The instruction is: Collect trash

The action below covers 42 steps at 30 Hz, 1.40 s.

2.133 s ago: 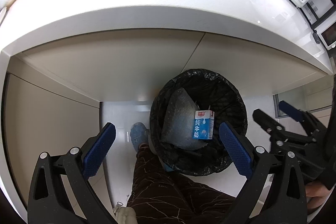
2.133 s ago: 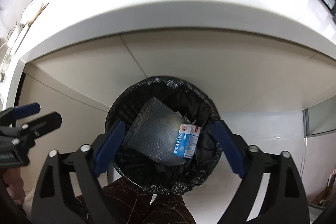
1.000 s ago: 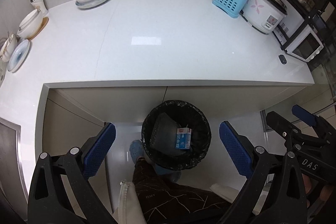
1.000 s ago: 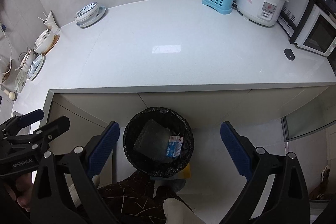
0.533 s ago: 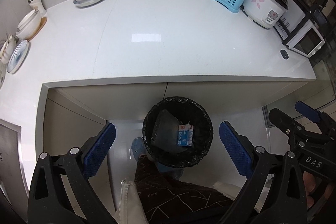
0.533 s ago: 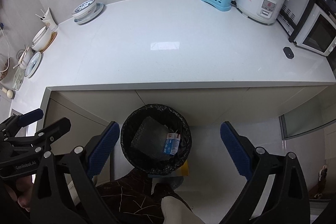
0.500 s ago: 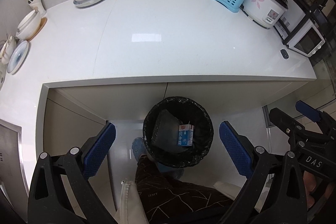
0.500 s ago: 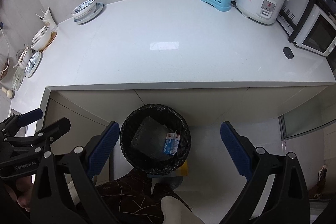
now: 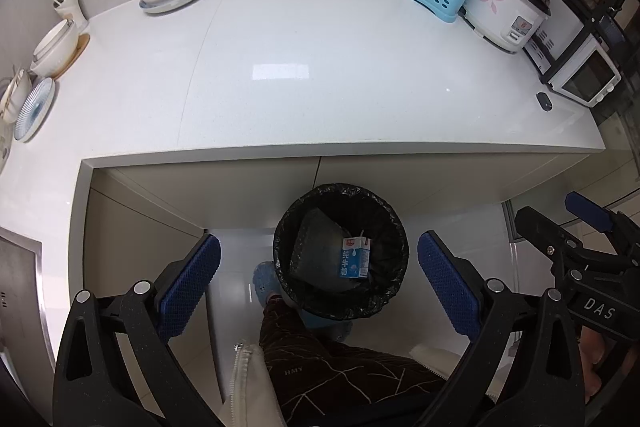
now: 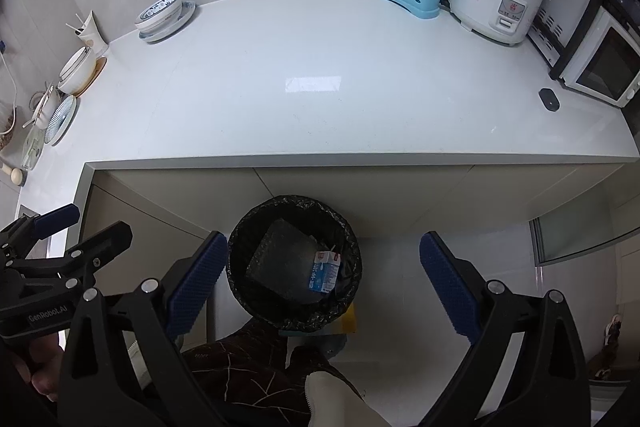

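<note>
2 spread, empty grippers above the bin (image 9: pixel 340 259) holding the milk carton (image 9: pixel 355 257).

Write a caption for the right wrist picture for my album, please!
Open right gripper above a black-lined round trash bin holding a blue-and-white milk carton.

Bin (image 9: pixel 342 311) mouth lies open below; counter (image 9: pixel 320 75) edge just beyond.

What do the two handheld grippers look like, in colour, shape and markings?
The left gripper and the right gripper look alike: black speckled angular frames with triangular cut-outs and silver bolts, and two fingers each faced with a blue ribbed pad. One body is printed "DAS", the other "GenRobot.AI". No cables show.
</note>
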Tool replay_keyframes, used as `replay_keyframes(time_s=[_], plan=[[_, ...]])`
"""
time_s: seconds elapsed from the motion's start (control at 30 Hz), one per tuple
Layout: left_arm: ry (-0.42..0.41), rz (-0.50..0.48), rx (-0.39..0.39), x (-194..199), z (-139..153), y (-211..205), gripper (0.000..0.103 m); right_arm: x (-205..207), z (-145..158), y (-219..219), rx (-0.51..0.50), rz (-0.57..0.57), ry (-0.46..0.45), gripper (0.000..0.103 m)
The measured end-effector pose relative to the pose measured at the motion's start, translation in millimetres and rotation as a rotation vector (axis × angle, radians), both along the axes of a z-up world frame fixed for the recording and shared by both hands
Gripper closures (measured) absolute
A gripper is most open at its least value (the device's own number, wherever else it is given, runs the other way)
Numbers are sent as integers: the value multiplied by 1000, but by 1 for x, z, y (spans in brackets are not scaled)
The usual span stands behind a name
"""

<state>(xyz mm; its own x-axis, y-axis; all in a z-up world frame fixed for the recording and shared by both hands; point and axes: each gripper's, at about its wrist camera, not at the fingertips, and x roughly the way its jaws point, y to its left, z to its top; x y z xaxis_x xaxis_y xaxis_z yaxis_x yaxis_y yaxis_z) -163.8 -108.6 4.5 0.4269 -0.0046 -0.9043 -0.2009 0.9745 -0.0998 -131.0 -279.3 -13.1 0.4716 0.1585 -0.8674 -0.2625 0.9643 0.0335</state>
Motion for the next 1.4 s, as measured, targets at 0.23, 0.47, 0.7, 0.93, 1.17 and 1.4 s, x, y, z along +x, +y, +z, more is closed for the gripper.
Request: replay_keyframes(time_s=[0.23, 0.47, 0.7, 0.93, 1.17, 1.4], plan=[[0, 1, 1, 1, 0, 0, 6, 0, 0, 0, 2, -1, 0, 10], [3, 3, -6, 2, 0, 0, 6, 3, 0, -1, 3, 3, 1, 10], [5, 0, -5, 4, -1, -1, 6, 3, 0, 0, -1, 3, 0, 10], [9, 2, -2, 5, -1, -1, 6, 3, -2, 2, -4, 8, 6, 10], [14, 10, -3, 5, -3, 2, 6, 3, -3, 1, -4, 12, 10, 10], [28, 42, -11, 7, -7, 8, 6, 4, -4, 0, -6, 13, 10, 10]])
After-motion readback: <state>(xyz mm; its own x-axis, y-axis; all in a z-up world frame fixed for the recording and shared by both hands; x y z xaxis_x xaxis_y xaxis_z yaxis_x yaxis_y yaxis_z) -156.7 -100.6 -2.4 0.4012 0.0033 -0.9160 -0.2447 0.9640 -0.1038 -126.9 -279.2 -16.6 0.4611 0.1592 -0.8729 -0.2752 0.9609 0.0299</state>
